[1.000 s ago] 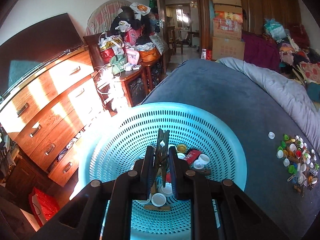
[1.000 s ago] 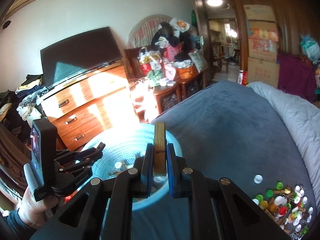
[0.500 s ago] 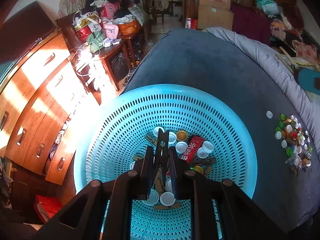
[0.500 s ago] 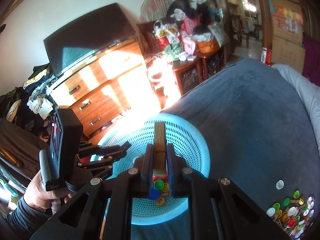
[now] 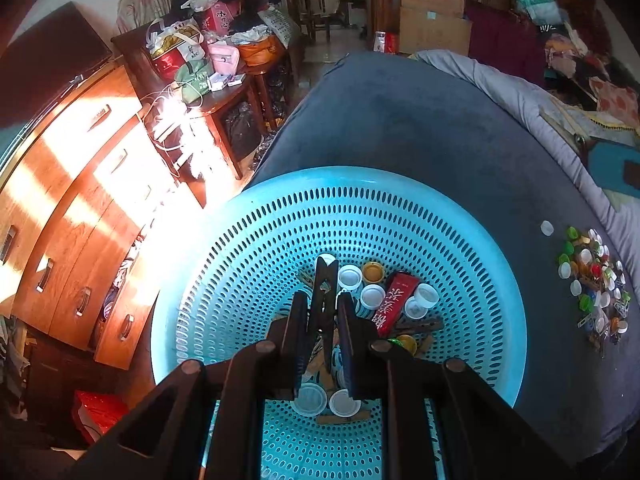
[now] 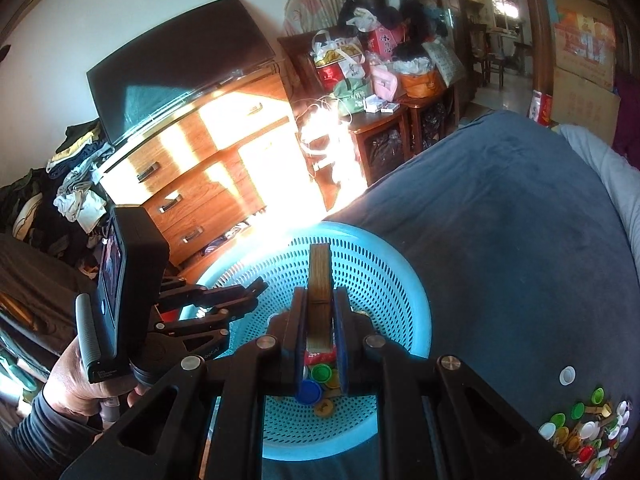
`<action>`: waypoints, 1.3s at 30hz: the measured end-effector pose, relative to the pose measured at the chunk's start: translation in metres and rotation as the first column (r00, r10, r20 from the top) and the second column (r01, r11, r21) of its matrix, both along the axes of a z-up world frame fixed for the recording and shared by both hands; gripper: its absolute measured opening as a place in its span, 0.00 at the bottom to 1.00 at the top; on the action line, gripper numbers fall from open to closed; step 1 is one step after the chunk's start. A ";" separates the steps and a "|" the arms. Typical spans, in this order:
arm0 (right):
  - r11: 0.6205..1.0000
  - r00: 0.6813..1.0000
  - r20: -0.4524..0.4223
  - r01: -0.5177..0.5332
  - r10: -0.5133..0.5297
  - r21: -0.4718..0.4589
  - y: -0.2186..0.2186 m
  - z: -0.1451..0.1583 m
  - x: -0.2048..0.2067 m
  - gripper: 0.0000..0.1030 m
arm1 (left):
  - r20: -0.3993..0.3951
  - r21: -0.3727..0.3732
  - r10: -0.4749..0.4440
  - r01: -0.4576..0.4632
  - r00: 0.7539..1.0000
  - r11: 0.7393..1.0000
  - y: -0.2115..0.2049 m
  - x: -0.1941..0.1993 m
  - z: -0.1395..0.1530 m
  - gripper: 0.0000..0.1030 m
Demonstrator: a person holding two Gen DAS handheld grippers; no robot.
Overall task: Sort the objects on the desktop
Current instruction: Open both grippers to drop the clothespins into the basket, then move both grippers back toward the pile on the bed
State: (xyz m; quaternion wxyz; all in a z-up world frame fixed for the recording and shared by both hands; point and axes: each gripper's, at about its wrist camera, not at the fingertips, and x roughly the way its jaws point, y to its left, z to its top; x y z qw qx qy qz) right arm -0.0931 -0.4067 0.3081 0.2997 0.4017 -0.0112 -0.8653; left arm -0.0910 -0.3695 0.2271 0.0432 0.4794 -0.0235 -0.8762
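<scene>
A round blue perforated basket (image 5: 472, 240) (image 6: 404, 280) sits on the dark blue bedspread and holds bottle caps, clothespins and a red packet (image 5: 394, 304). My left gripper (image 5: 323, 312) is shut on a dark wooden clothespin (image 5: 325, 280) and hangs over the basket's middle. My right gripper (image 6: 320, 312) is shut on a light wooden clothespin (image 6: 319, 280) above the basket's near side. The left gripper also shows in the right wrist view (image 6: 240, 300), held in a hand at the basket's left rim.
A pile of coloured caps and clips (image 5: 596, 280) (image 6: 584, 432) lies on the bedspread to the right, with one white cap (image 6: 567, 375) apart from it. A wooden dresser (image 6: 208, 168) with a TV and a cluttered side table (image 5: 208, 80) stand left, beyond the bed edge.
Both grippers have moved forward and tilted down over the basket. Each keeps its clothespin clamped.
</scene>
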 end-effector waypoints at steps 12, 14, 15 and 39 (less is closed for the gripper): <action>0.999 1.000 -0.018 0.025 -0.025 -0.028 -0.001 -0.002 -0.002 0.63 | -0.061 -0.048 0.071 -0.074 0.996 0.996 -0.007 0.002 0.017 0.66; 0.999 0.999 -0.019 0.038 -0.039 -0.037 0.006 -0.002 -0.002 0.65 | -0.078 -0.053 0.077 -0.081 0.994 0.995 -0.004 0.004 0.024 0.66; 0.998 0.999 -0.021 0.046 -0.046 -0.042 0.010 -0.002 0.000 0.69 | -0.087 -0.052 0.078 -0.083 0.993 0.995 -0.001 0.006 0.028 0.66; 0.720 0.759 -0.015 0.624 -0.651 0.303 0.358 -0.257 0.268 1.00 | -0.019 -0.018 -0.106 0.106 0.994 0.994 0.334 0.075 -0.181 0.93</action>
